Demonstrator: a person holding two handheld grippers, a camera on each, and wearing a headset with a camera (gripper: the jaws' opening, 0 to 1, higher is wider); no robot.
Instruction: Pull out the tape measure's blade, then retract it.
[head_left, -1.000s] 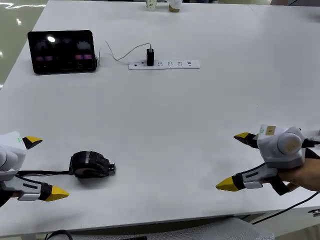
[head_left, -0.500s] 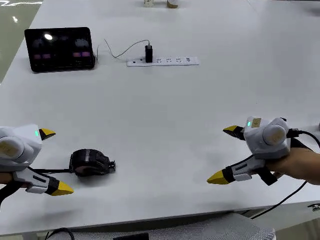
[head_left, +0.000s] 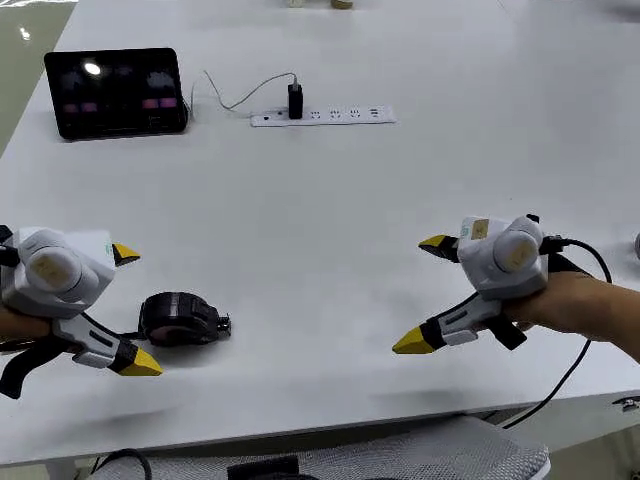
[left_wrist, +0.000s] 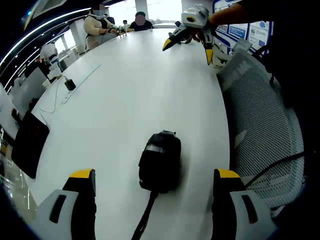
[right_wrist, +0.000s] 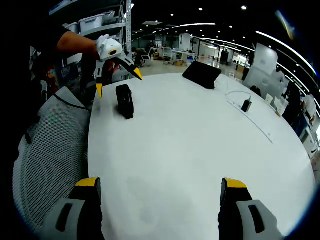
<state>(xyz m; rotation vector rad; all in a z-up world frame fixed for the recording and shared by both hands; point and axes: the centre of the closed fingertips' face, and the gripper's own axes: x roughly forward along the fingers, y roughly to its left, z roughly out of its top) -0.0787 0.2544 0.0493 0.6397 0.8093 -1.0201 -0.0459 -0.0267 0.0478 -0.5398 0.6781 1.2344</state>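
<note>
Black rounded tape measure (head_left: 180, 319) on smooth white tabletop (head_left: 330, 220)

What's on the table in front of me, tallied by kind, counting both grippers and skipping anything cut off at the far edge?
Tape measure: 1
Tablet: 1
Power strip: 1
Charger plugged into the strip: 1
Grippers, the left gripper and the right gripper: 2
Total: 6
</note>
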